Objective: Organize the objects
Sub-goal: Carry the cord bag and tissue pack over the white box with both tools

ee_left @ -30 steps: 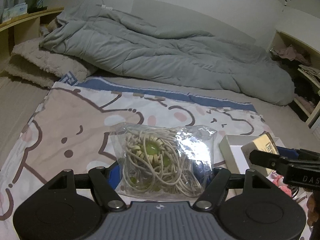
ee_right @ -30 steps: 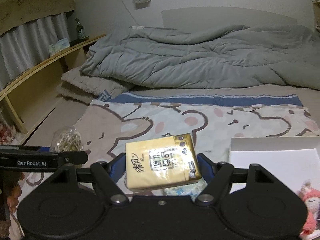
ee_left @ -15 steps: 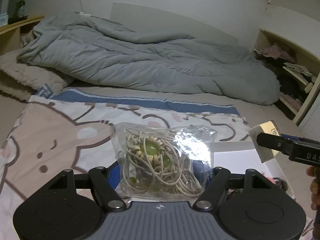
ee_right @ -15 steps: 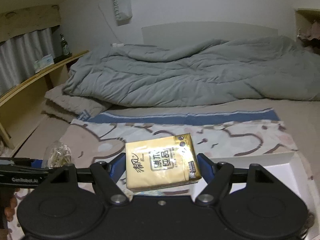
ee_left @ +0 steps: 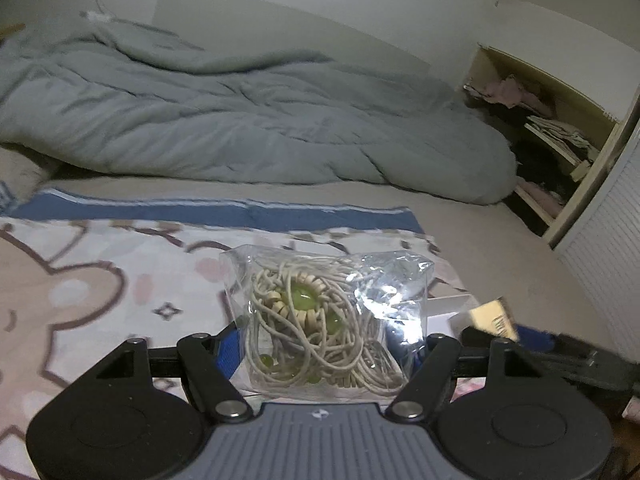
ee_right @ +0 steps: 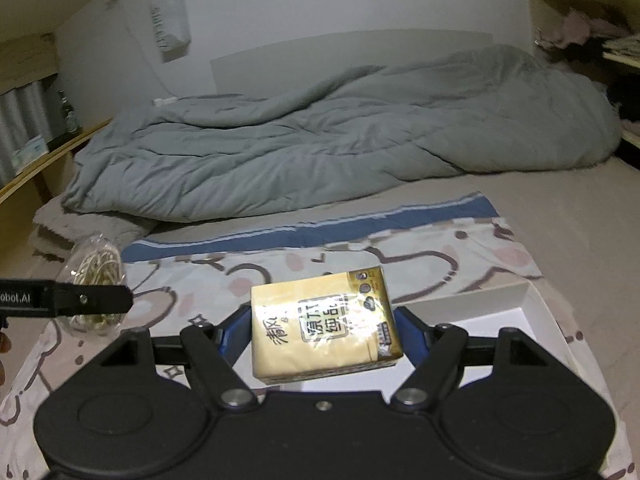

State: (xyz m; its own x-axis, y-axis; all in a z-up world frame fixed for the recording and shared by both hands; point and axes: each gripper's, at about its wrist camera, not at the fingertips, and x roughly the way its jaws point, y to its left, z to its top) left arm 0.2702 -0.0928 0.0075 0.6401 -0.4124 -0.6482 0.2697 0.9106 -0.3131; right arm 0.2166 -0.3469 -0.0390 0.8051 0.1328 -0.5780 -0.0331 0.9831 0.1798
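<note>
My left gripper [ee_left: 326,336] is shut on a clear plastic bag of beige cord and green beads [ee_left: 324,320], carried above the cartoon-print sheet [ee_left: 100,288]. The same bag [ee_right: 94,276] shows at the left of the right wrist view behind the left gripper's finger. My right gripper [ee_right: 326,328] is shut on a yellow tissue pack [ee_right: 324,324], held over the near edge of a white open box [ee_right: 516,300]. A corner of that pack [ee_left: 494,318] and a strip of the box [ee_left: 448,308] appear at the right of the left wrist view.
A rumpled grey duvet [ee_right: 320,140] covers the far half of the bed. A wooden shelf with a bottle [ee_right: 66,114] runs along the left wall. Open shelves with clothes [ee_left: 552,128] stand at the right, beside a white slatted door [ee_left: 608,248].
Both grippers have swept to the right over the sheet with their loads. The white box has come under the right gripper, and the shelves at the right have come into view.
</note>
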